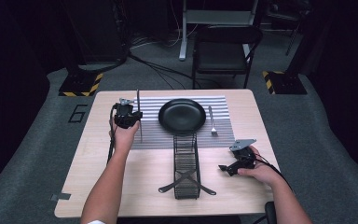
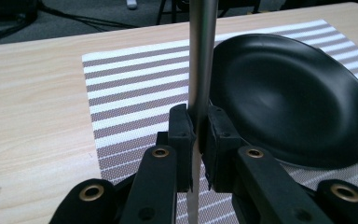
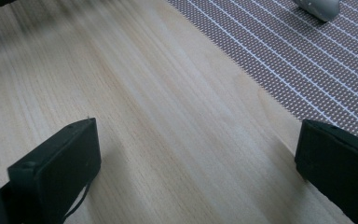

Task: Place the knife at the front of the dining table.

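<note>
A slim metal utensil [image 2: 200, 70], probably a knife (its end is too thin to make out for certain), is standing nearly upright over the striped placemat [image 1: 151, 133], just to the left of the black plate [image 1: 182, 115]. The left gripper [image 1: 133, 116] is clamping it: in the left gripper view the two black jaws are pressing on the shaft from both sides, with the utensil running up between them and out past the top edge. A fork [image 1: 212, 122] is lying on the mat on the plate's right side. In front of the plate a black wire rack [image 1: 186, 165] is sitting on the wooden table [image 1: 93, 154]. The right gripper [image 1: 224, 168] is resting low over the bare wood at the table's right, its jaws standing wide apart with nothing between them.
</note>
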Motion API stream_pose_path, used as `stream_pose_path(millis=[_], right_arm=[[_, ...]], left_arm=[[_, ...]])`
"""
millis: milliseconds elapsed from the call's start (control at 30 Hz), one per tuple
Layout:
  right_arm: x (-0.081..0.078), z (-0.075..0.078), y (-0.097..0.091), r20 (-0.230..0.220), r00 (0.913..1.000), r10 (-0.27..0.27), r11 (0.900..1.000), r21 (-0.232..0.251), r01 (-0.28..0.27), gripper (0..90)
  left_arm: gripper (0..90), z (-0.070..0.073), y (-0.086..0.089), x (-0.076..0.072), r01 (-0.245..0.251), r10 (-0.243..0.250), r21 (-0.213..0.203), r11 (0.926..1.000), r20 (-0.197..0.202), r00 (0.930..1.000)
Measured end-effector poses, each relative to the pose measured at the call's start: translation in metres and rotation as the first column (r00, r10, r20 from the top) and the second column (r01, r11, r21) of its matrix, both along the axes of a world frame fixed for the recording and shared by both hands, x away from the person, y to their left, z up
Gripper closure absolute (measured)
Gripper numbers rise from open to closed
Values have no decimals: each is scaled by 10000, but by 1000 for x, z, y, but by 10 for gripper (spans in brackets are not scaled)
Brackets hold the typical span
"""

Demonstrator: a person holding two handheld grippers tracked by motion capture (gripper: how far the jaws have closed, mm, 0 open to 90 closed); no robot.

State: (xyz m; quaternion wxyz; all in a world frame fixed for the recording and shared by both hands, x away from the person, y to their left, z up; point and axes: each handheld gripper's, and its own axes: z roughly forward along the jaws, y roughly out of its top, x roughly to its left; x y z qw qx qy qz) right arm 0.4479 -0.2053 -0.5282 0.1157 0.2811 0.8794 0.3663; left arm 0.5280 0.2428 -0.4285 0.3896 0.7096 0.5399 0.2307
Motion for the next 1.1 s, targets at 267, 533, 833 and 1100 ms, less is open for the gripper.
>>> stream_pose_path(millis=[267,533,833,1100], right_arm=[[0,0,0,3,10000,2,10000,-2,-2,0],[0,0,0,3,10000,3,10000,-2,-3,0],[0,0,0,3,10000,4,10000,-4,-4,0],[0,0,0,-22,10000,-5,10000,8,5,0]], left_arm=[[822,-11,1,14,-287,291,-443,9986,84,9995],[823,-23,2,28,-767,779,-775,9940,121,9969],[825,-36,-6,43,-1167,1169,-1054,9876,-37,9931],[824,-47,-10,50,-1600,1578,-1224,9795,-272,9871]])
